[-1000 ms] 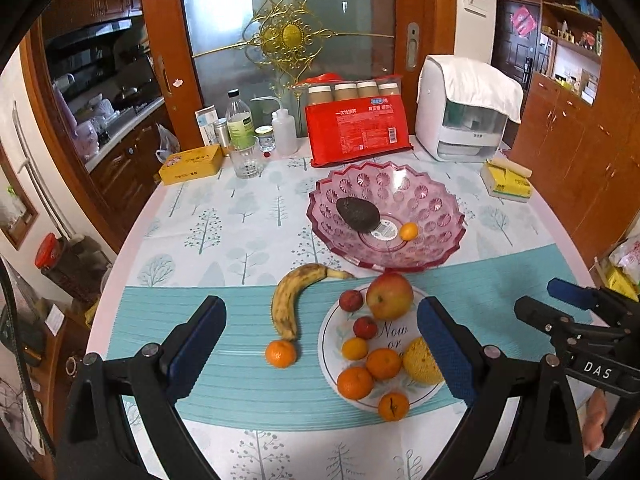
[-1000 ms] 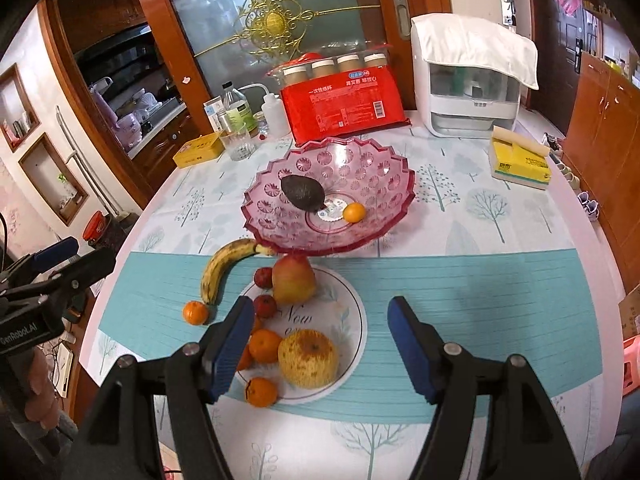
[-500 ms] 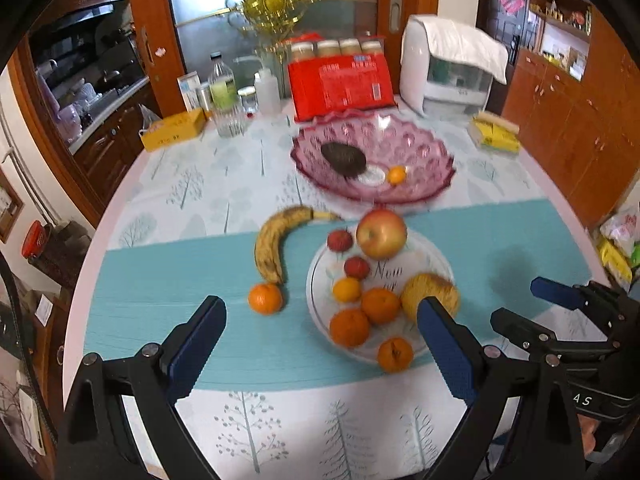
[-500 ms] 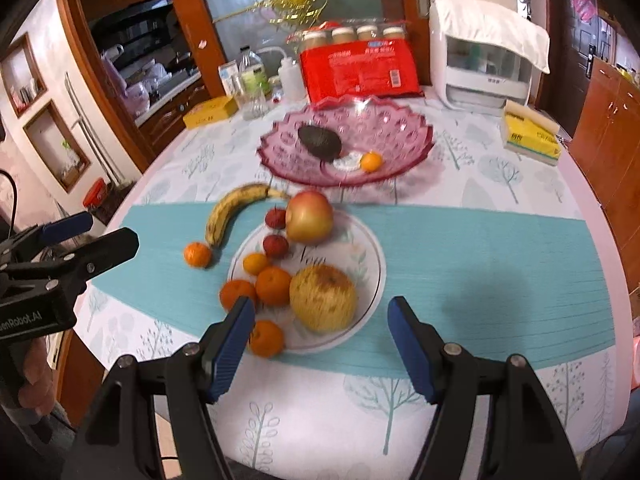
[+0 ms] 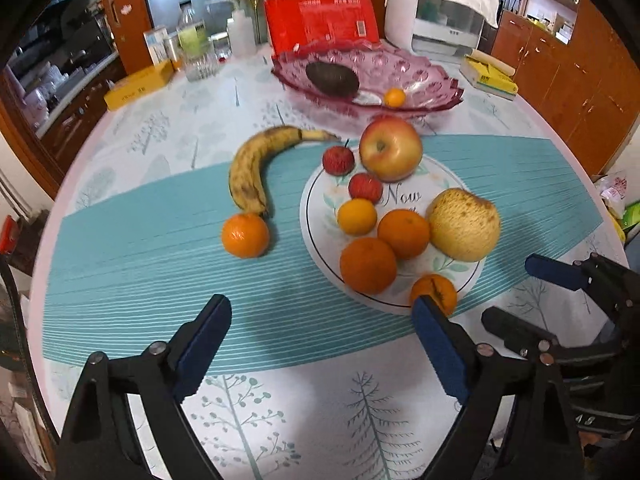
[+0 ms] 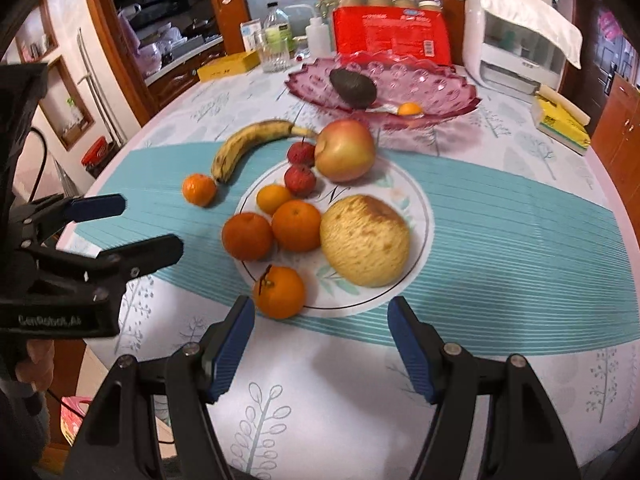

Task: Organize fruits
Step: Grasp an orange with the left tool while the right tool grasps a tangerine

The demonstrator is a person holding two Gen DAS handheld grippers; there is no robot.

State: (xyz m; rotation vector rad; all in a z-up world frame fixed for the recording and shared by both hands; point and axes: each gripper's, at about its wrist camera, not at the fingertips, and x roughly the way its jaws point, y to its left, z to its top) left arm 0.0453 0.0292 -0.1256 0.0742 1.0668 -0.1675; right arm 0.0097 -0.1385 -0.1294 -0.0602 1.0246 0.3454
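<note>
A white plate holds an apple, a yellow pear, several oranges and two small red fruits. A banana and a loose orange lie on the cloth left of the plate. A pink glass bowl behind holds an avocado and a small orange. My left gripper is open and empty, low over the near cloth. My right gripper is open and empty, just short of the plate's near rim.
The round table has a teal runner. At the back stand a red package, a white appliance, bottles, a glass, a yellow box and a yellow pack. Wooden cabinets stand right.
Both grippers have dropped lower and moved in toward the plate; the fruits look larger and closer. Both stay open. No fruit has moved.
</note>
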